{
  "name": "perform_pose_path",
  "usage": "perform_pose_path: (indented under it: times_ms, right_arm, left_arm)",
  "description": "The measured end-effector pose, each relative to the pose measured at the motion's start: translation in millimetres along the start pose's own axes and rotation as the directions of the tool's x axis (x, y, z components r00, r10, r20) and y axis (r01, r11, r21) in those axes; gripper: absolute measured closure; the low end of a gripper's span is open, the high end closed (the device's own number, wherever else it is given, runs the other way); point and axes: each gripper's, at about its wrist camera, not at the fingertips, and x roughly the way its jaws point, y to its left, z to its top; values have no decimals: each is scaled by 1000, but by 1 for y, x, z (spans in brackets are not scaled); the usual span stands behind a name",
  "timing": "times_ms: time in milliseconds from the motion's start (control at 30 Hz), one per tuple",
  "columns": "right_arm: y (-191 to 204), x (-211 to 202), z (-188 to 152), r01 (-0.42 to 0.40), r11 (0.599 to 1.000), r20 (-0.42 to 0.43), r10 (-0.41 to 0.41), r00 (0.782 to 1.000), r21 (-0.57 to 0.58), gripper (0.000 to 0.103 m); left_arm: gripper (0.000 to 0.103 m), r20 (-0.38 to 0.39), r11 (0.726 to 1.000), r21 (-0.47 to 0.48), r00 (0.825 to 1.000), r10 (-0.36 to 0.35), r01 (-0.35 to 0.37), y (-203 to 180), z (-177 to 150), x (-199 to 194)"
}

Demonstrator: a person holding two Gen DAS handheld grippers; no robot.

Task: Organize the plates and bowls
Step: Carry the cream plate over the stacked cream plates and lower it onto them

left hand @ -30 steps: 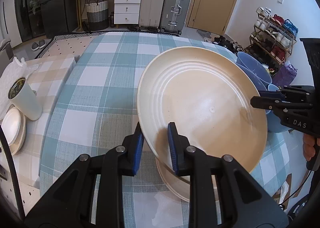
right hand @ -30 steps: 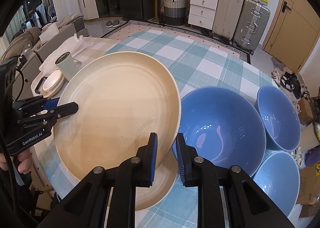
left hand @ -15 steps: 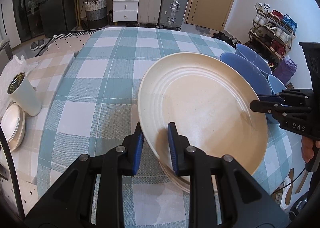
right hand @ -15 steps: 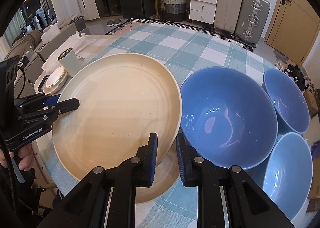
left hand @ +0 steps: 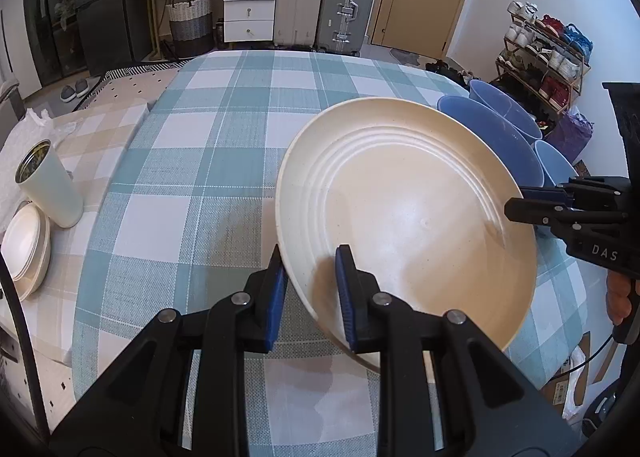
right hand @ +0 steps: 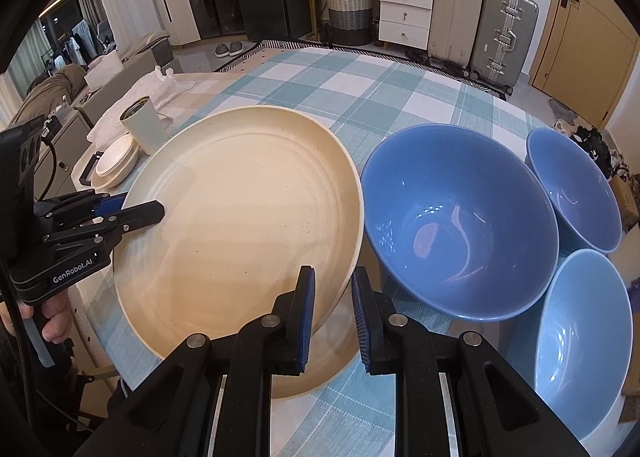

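1. Across the left wrist view, a round table lies under a woven cloth of teal and white checks.
2. Behind it stand white drawers, two ribbed hard suitcases, a wooden door and a shoe rack.
3. At the left, a pale cup and stacked small dishes sit on a beige checked surface.
4. The left gripper clenches the near rim of a large cream plate, smooth, speckled, with raised rings; the plate is tilted above a second cream plate on the cloth.
5. The right gripper bites the plate's opposite rim.
6. From the right wrist view, the right gripper is clamped on the plate edge, with the lower plate showing beneath.
7. Just beside the plates sit three glossy blue bowls: a big one, one behind it, and one nearer.
8. The left gripper holds the far rim, a hand on its handle.
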Motion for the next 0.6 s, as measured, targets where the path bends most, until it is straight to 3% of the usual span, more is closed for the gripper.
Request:
perform_pose_path:
  times_ms: [600]
  right_arm:
    - [-1, 4, -27, -10, 999, -14, 11, 1000, 31, 84]
  left_arm:
    - [83, -38, 999, 37, 999, 12, -11, -6, -11, 19]
